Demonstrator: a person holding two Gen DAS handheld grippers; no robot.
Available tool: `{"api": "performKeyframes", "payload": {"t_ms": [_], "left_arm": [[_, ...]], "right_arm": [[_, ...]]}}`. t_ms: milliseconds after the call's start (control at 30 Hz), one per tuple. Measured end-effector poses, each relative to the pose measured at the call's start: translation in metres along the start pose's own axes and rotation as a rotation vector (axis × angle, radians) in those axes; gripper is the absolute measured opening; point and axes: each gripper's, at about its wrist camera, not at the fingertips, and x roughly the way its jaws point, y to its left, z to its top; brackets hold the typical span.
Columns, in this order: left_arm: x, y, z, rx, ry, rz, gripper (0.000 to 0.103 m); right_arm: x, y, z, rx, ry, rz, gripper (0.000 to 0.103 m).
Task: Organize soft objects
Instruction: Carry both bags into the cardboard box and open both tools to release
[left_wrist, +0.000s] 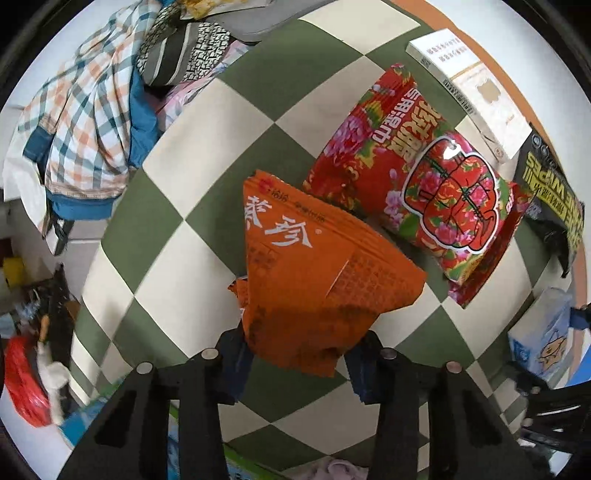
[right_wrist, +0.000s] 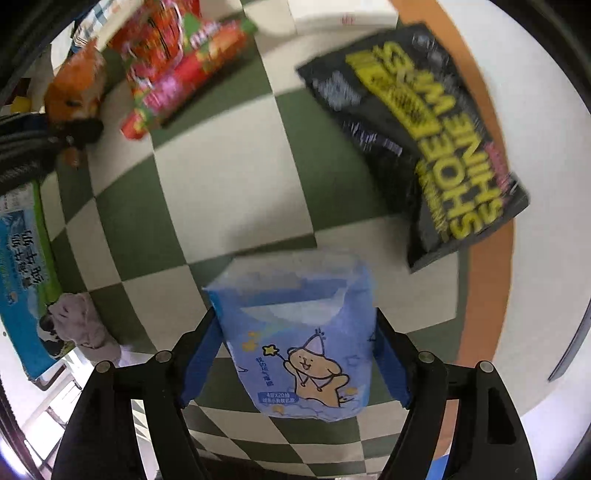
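Observation:
My left gripper (left_wrist: 299, 350) is shut on an orange snack bag (left_wrist: 317, 273) and holds it over the green-and-cream checkered cloth (left_wrist: 207, 155). A red floral wet-wipe pack (left_wrist: 417, 184) lies just beyond it. My right gripper (right_wrist: 295, 354) is shut on a blue tissue pack with a cartoon bear (right_wrist: 306, 347), held above the cloth (right_wrist: 229, 184). A black "SHOE SHINE WIPES" pack (right_wrist: 424, 133) lies ahead to the right; it also shows in the left wrist view (left_wrist: 550, 199). The blue tissue pack shows at the right edge of the left wrist view (left_wrist: 543, 339).
A pile of plaid and patterned clothes (left_wrist: 92, 122) lies at the table's far left. A white box (left_wrist: 469, 88) sits behind the red pack. A blue-green milk carton box (right_wrist: 22, 280) and a grey cloth (right_wrist: 81, 321) lie at the left. The red pack (right_wrist: 177, 62) is far left.

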Motion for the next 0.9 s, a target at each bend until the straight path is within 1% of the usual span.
{"api": "performKeyframes", "payload": {"t_ms": [33,67,133,200,233,300,433,533,633,700,733,800,833,900], "left_arm": [[0.0,0.001,-0.003,-0.012,-0.003,-0.005,0.038],[-0.001,0.001,-0.007,-0.031,-0.008,-0.019,0.038],[-0.002,0.002,-0.013,-0.062,-0.017,-0.038,0.038],[-0.006,0.004,-0.022,-0.102,-0.036,-0.067,0.037],[-0.009,0.005,-0.027,-0.125,-0.045,-0.08,0.037],[-0.017,0.007,-0.037,-0.167,-0.072,-0.106,0.037],[-0.044,0.014,-0.065,-0.257,-0.134,-0.158,0.037],[-0.069,0.021,-0.092,-0.317,-0.177,-0.196,0.037],[-0.099,0.03,-0.127,-0.395,-0.226,-0.245,0.037],[-0.12,0.042,-0.158,-0.455,-0.264,-0.269,0.037],[-0.131,0.046,-0.173,-0.482,-0.284,-0.275,0.037],[-0.148,0.063,-0.202,-0.531,-0.319,-0.279,0.037],[-0.152,0.071,-0.212,-0.549,-0.329,-0.278,0.037],[-0.162,0.092,-0.241,-0.589,-0.348,-0.275,0.037]], "right_arm": [[0.007,-0.005,0.001,0.004,-0.006,-0.005,0.08],[0.007,-0.007,-0.001,0.006,-0.029,-0.014,0.078],[0.004,-0.006,-0.005,0.004,-0.066,-0.056,0.071],[0.001,-0.007,-0.01,0.008,-0.087,-0.08,0.056],[0.002,-0.004,-0.014,0.013,-0.091,-0.07,0.051],[0.0,-0.004,-0.021,0.026,-0.094,-0.056,0.046],[-0.014,-0.005,-0.038,0.036,-0.118,-0.028,0.044],[-0.043,0.006,-0.052,0.028,-0.156,0.014,0.044],[-0.076,0.02,-0.072,0.001,-0.207,0.068,0.044],[-0.1,0.037,-0.086,-0.029,-0.243,0.103,0.044],[-0.107,0.044,-0.084,-0.042,-0.257,0.117,0.044],[-0.129,0.067,-0.094,-0.087,-0.288,0.141,0.044],[-0.135,0.08,-0.096,-0.105,-0.298,0.152,0.044],[-0.152,0.127,-0.095,-0.148,-0.316,0.17,0.044]]}}
